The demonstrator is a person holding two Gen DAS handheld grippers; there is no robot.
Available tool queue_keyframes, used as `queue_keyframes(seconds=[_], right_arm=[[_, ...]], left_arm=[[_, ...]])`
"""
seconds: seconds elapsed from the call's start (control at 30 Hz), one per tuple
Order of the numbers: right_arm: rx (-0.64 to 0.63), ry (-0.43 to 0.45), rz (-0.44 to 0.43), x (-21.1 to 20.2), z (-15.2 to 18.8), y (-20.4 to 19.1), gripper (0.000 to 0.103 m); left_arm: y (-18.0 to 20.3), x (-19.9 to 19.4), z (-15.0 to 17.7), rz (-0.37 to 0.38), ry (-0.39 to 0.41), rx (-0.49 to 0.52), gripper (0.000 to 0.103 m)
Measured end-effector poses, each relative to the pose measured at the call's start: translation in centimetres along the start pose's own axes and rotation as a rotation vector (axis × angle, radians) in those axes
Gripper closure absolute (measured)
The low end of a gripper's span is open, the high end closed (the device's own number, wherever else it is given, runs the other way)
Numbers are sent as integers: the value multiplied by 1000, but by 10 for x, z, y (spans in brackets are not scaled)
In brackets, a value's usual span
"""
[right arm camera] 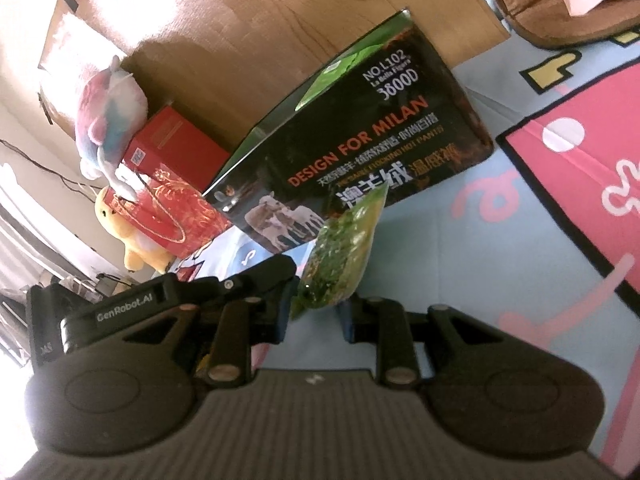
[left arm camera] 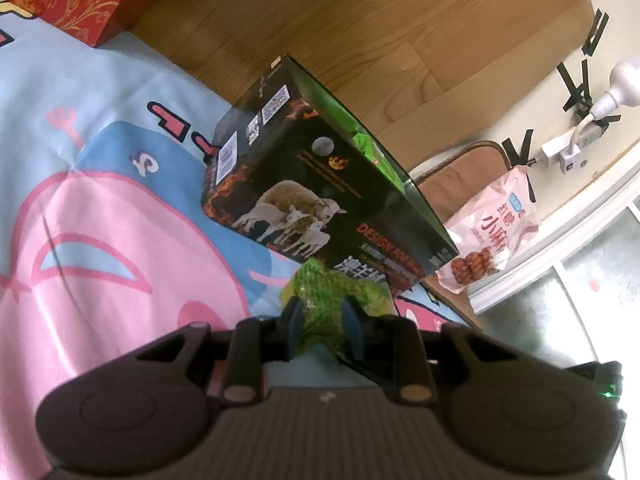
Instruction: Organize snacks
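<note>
A green snack packet [left arm camera: 336,300] is pinched between the closed fingers of the left gripper [left arm camera: 320,320], held clear of the cartoon blanket [left arm camera: 100,200], probably for dropping into the open black box [left arm camera: 320,184] just ahead. The right gripper [right arm camera: 316,312] sits beside the packet [right arm camera: 340,256], its jaws apart, gripping nothing. Open room lies above the box's open top edge

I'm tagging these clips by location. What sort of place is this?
Most likely a home bedroom or child's room. A cartoon-print bedsheet covers the surface, plush toys sit by a red gift box, and a wood floor shows beyond. The left claw holds a green snack packet.
</note>
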State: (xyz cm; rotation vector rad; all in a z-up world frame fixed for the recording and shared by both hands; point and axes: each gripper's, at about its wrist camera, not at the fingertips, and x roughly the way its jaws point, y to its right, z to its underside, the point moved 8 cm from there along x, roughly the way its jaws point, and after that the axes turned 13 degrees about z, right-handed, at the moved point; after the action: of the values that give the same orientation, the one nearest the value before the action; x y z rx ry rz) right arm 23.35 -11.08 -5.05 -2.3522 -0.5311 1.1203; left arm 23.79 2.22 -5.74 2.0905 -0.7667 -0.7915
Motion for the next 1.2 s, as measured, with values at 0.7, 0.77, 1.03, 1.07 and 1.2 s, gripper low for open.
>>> queue_keyframes(seconds=[0.7, 0.77, 1.03, 1.07, 1.2], right_arm=[[-51, 14, 21, 0, 2, -3, 77], [-47, 14, 20, 0, 1, -3, 77], [-38, 12, 16, 0, 1, -2, 77], [-46, 14, 19, 0, 1, -3, 77], [-103, 34, 37, -3, 4, -9, 87]], left_arm=[[4, 3, 1, 20, -13, 19, 67], [5, 3, 1, 20, -15, 26, 66], [6, 4, 1, 10, -14, 32, 70], [6, 4, 1, 7, -14, 34, 71], [6, 4, 1, 6, -12, 35, 79]])
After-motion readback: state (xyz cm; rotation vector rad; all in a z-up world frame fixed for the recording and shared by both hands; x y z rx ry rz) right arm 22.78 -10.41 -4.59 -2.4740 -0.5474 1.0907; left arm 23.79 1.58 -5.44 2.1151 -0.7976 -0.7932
